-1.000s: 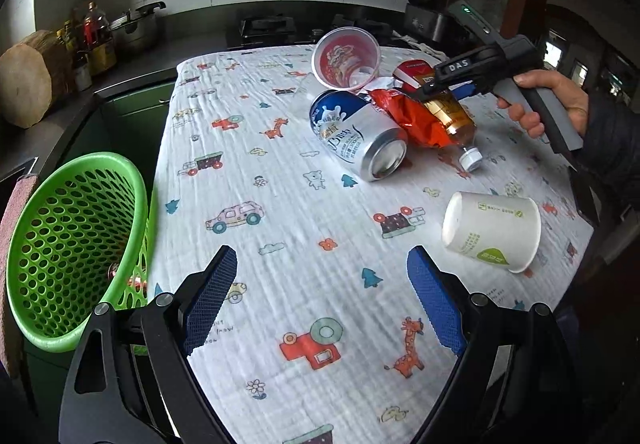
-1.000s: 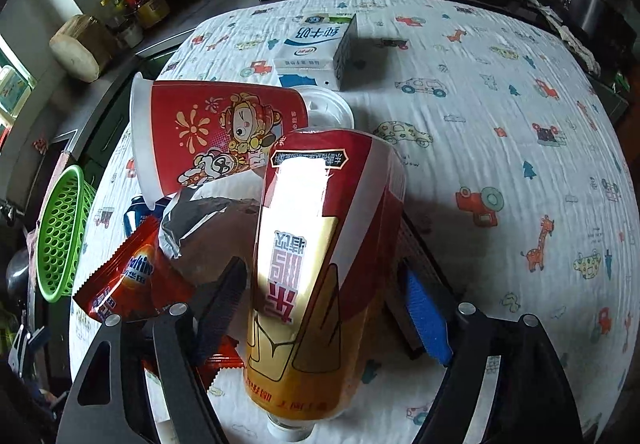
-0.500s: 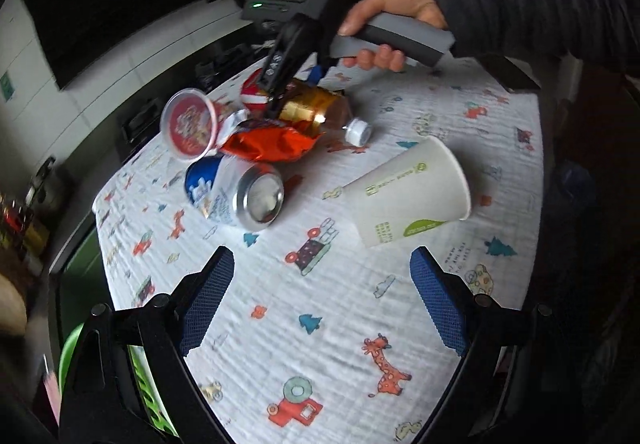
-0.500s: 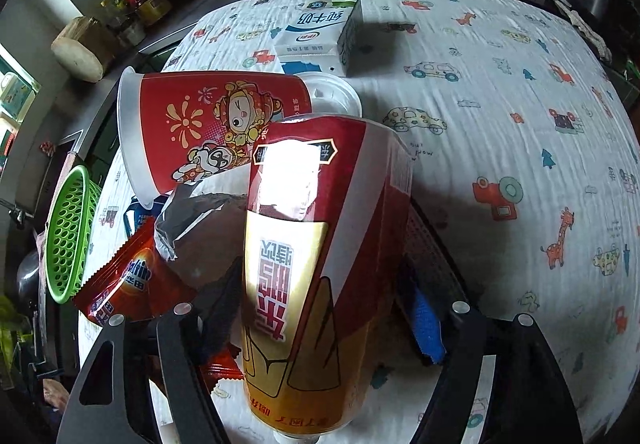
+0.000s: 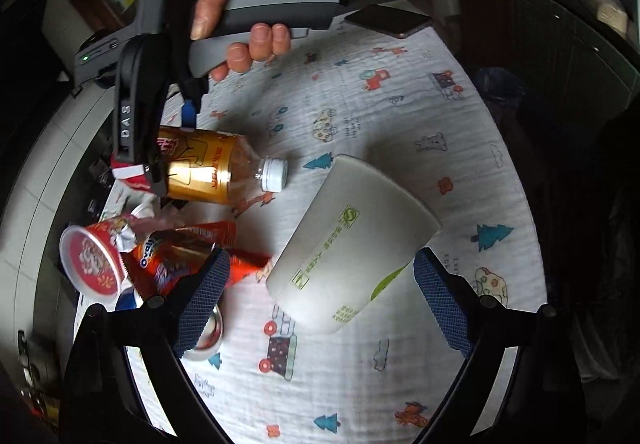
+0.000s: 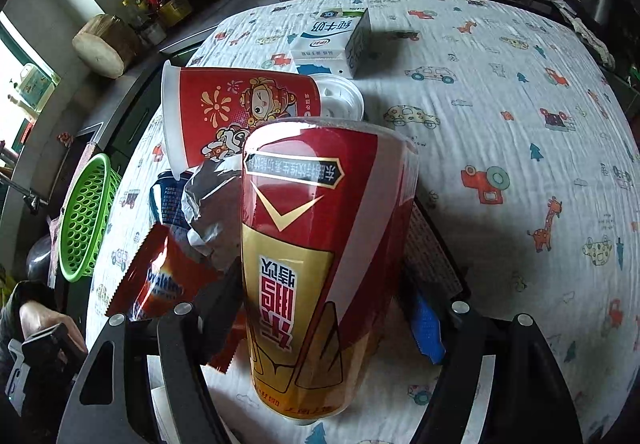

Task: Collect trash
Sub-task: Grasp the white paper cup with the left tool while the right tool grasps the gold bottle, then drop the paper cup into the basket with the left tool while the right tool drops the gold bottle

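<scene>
Printed cloth (image 6: 500,92) stretches bare ahead and right of the right gripper (image 6: 320,308), clamped on the bottle (image 6: 320,244). Left gripper (image 5: 320,284) gapes around the white cup (image 5: 348,244), wrapper (image 5: 180,256) at its left finger.

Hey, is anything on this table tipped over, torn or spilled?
Yes. The white paper cup, red cup and bottle all lie on their sides, and the orange wrapper is torn open. No spill shows.
</scene>
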`<state>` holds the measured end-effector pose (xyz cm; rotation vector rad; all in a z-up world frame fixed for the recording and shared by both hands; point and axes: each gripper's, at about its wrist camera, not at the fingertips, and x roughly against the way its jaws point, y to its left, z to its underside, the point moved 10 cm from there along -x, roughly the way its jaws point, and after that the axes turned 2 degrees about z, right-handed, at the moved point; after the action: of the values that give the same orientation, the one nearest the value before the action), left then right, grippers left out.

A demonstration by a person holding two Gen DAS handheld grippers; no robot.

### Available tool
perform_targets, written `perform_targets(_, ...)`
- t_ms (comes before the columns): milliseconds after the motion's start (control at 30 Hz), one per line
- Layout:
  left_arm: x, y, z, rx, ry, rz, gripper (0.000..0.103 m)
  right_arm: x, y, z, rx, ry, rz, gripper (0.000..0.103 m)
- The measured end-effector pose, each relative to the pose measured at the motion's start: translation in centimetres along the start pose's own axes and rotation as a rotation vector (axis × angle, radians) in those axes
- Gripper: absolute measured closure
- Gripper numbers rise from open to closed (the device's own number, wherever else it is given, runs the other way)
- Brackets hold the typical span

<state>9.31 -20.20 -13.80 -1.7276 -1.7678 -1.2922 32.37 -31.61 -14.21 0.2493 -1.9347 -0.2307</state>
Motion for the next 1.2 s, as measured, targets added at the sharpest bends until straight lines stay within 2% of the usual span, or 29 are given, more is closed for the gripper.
perform_targets(200, -1.6, -2.0, -0.8, -0.130, 0.016, 0.050, 0.011, 0.2, 0.1, 0.7, 0.025, 0.005, -0.009, 0.032)
perform_targets(267, -2.0, -2.4, -1.2, -0.144, 0.013, 0.065, 0.017, 0.2, 0.0, 0.9, 0.028, 0.004, -0.011, 0.032)
perform_targets(367, -2.3, -2.4, -1.3, -0.141, 0.027, 0.096, 0.026, 0.2, -0.3, 1.2, 0.030, 0.007, -0.017, 0.032)
perform_targets(633, -2.3, -1.9, -1.3, -0.063, 0.026, 0.096, 0.030, 0.3, -0.1, 1.8, 0.040, 0.003, -0.029, 0.032)
perform_targets(767, -1.8, -1.8, -1.3, 0.032, 0.020, 0.078, 0.031, 0.8, 0.1, 2.4, 0.043, -0.006, -0.027, 0.032)
perform_targets(967, 1.0, -0.5, -1.0, 0.295, -0.048, 0.092, 0.035, 2.6, 1.0, 2.9, 0.058, -0.039, -0.024, 0.032)
perform_targets(1200, 5.1, 2.1, 1.6, 0.529, -0.118, -0.019, 0.036, 5.9, 3.9, 2.4, 0.122, -0.104, -0.007, 0.033)
